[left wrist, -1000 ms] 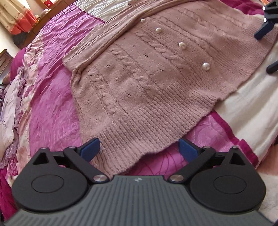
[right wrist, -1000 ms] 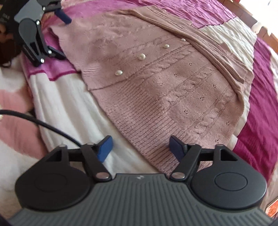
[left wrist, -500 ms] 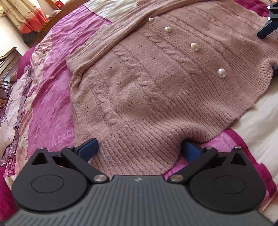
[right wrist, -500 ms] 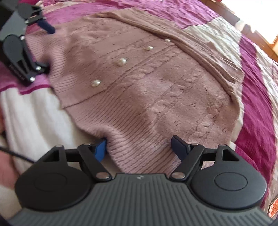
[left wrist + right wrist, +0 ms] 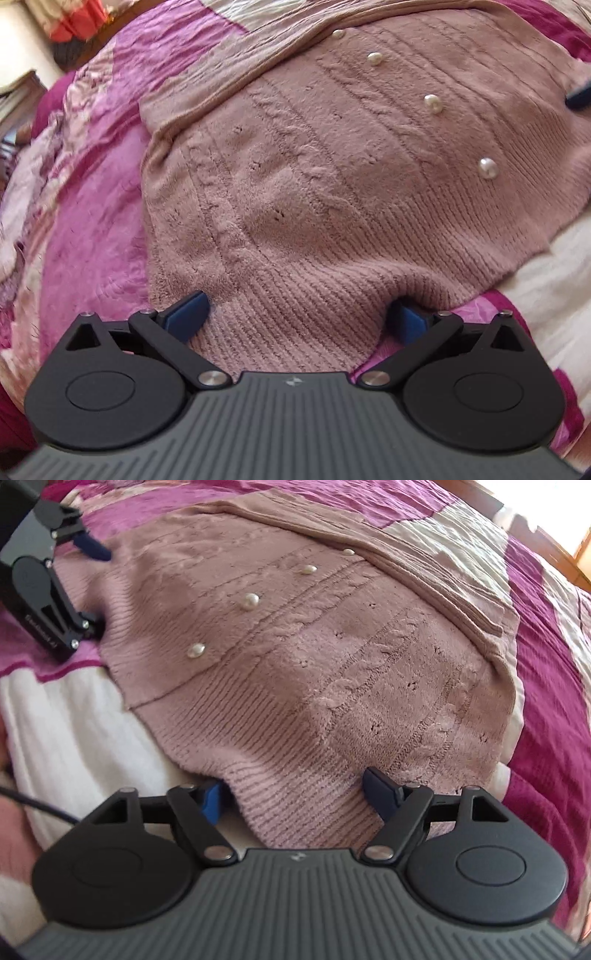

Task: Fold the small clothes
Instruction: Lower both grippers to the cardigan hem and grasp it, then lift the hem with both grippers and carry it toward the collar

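Observation:
A dusty-pink cable-knit cardigan [image 5: 295, 192] with pearl buttons [image 5: 487, 168] lies flat on the bed. Its ribbed hem faces both grippers. My left gripper [image 5: 297, 321] is open, with the hem's left corner between its blue fingers. The right-hand pad [image 5: 408, 325] is tucked under the fabric edge. In the right wrist view the same cardigan [image 5: 332, 657] fills the middle. My right gripper [image 5: 295, 795] is open around the hem's other corner, with its left pad [image 5: 210, 801] under the fabric. The left gripper [image 5: 94, 587] also shows at the far left of that view.
A magenta and cream quilt [image 5: 92, 229] covers the bed beneath the cardigan. A folded sleeve [image 5: 424, 579] lies across the garment's far side. A black cable [image 5: 37, 801] runs in by my right gripper. Dark wooden furniture [image 5: 22, 96] stands beyond the bed's left edge.
Both grippers have moved forward and down onto the cardigan's hem. The ribbed edge now sits between each pair of open fingers, slightly bunched, where earlier it lay ahead of them.

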`<state>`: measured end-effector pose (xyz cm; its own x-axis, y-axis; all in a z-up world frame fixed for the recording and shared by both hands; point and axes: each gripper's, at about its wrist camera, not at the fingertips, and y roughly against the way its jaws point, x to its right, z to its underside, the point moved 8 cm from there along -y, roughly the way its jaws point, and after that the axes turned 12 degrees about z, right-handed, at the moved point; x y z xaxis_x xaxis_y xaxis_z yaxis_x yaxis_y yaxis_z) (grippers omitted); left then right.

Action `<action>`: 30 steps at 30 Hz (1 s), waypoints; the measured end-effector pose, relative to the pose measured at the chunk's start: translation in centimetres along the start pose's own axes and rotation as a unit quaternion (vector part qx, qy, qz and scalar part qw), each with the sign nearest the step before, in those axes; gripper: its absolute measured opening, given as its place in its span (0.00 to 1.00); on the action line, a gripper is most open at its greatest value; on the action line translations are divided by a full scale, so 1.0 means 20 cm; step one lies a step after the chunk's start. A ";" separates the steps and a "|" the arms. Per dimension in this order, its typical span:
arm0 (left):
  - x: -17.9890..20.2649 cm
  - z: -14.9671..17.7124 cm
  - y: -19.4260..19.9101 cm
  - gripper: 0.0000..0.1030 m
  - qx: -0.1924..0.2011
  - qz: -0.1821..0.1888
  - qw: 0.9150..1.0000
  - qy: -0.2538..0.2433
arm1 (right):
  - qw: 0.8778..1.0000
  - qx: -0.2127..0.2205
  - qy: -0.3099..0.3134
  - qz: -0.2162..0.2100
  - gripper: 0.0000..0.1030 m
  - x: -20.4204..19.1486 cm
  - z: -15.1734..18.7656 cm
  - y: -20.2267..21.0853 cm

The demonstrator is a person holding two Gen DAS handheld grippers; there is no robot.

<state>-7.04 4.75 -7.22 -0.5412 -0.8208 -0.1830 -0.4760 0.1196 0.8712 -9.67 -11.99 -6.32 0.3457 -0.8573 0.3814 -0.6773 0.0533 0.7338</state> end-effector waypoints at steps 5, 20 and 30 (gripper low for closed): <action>0.00 -0.01 -0.01 0.97 0.016 0.005 1.000 -0.007 | 0.999 0.015 -0.019 0.022 0.43 0.03 -0.01 0.00; -0.04 -0.11 0.14 0.14 0.093 0.029 0.993 0.061 | 0.993 0.069 -0.087 0.036 0.11 0.15 -0.15 0.12; -0.17 -0.32 0.30 0.13 0.174 0.020 0.978 0.110 | 0.978 0.138 -0.133 0.082 0.10 0.32 -0.36 0.20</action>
<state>-3.67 4.60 1.54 -0.4202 -0.9073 -0.0158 -0.6851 0.3057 0.6612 -5.44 -13.49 3.03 0.0610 -0.9535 0.2951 -0.8714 0.0933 0.4816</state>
